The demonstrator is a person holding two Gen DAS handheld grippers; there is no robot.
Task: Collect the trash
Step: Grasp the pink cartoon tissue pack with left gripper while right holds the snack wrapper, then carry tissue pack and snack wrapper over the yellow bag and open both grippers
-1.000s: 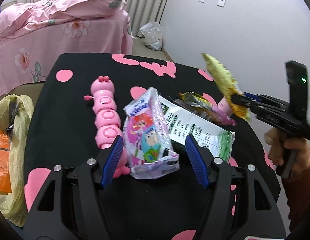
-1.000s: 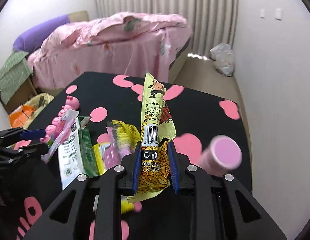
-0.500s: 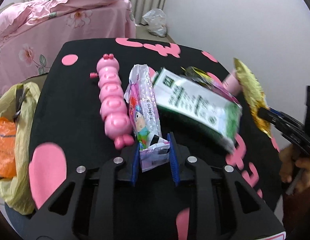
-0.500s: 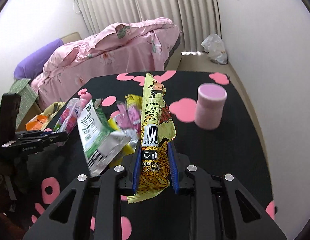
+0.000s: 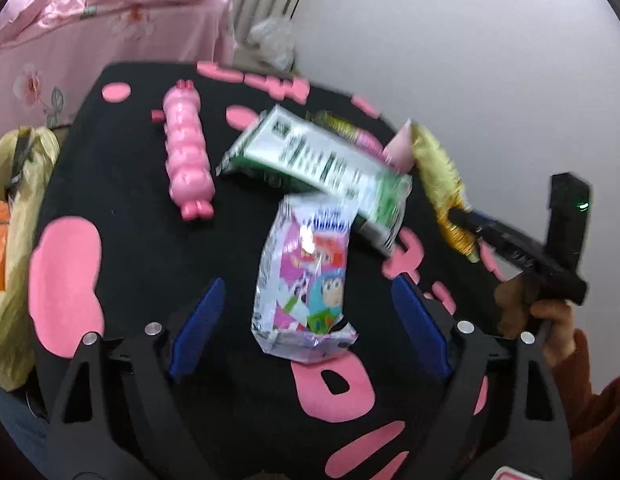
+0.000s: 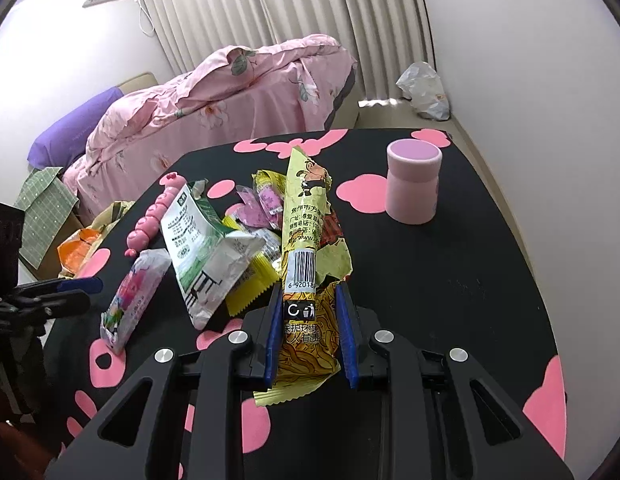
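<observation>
My left gripper [image 5: 308, 322] is open, its jaws either side of a pink cartoon tissue pack [image 5: 306, 280] lying on the black table [image 5: 130, 208]. The pack also shows in the right wrist view [image 6: 132, 300], with the left gripper [image 6: 76, 292] beside it. A green-and-white wrapper [image 5: 317, 164] lies just beyond it, also in the right wrist view [image 6: 202, 248]. My right gripper [image 6: 310, 332] is shut on a yellow noodle wrapper [image 6: 306, 240], held above the table; it appears at the right of the left wrist view [image 5: 461, 220], wrapper [image 5: 437, 172] sticking up.
A pink caterpillar toy [image 5: 188, 152] lies left of the wrappers. A pink cup [image 6: 413, 180] stands at the far right. More yellow and pink wrappers [image 6: 262, 200] sit mid-table. A yellow bag [image 5: 14, 240] with orange trash hangs off the table's left edge. A pink bed [image 6: 230, 92] is behind.
My left gripper was shut on the tissue pack half a second ago; now it is open and the pack lies free between the jaws. The right gripper still holds the yellow wrapper.
</observation>
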